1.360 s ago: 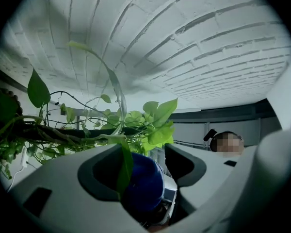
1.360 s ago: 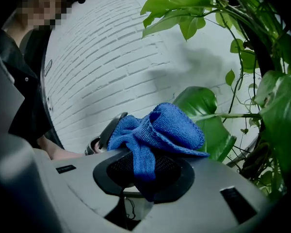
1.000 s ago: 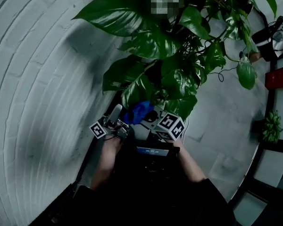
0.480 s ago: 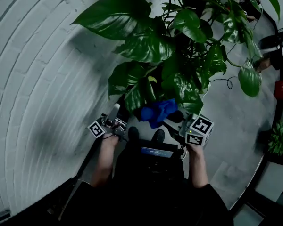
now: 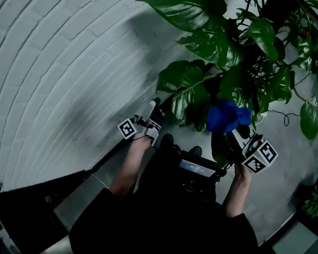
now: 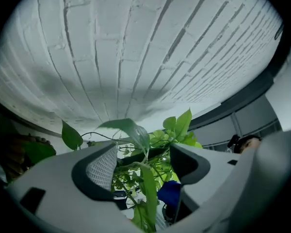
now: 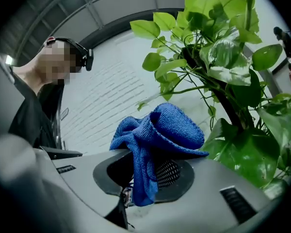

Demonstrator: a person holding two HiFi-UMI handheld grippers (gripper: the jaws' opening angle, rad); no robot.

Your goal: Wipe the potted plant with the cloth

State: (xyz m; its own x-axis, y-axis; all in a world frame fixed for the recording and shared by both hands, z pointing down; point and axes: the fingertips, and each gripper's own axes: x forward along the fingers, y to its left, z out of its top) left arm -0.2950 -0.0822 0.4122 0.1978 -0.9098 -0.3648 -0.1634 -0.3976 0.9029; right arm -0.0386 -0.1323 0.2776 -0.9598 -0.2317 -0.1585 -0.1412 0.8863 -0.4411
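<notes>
Room: we see a white-painted brick wall (image 5: 69, 62) along the left and a grey floor (image 5: 286, 157) on the right, all in dim light.
Potted plant (image 5: 222, 41): it has broad, glossy, dark green leaves on thin trailing stems, some mottled paler. It stands close to the wall, ahead of both grippers. We cannot make out its pot.
Cloth (image 7: 160, 130): it is blue and nubby, bunched into soft folds, and held up just beside the lower leaves.
Right gripper (image 7: 143, 174): its jaws are closed on the cloth. 1 fold hangs down between the pads and the rest is heaped above the tips.
Left gripper (image 6: 143, 165): its jaws stand wide apart and have just been opening. 1 long leaf (image 6: 148, 188) and its stem stand between them, and neither pad presses on it.
Writing: each gripper's cube carries black-and-white square markers. The lit strip on the chest rig (image 5: 196, 167) is too small for us to read.
</notes>
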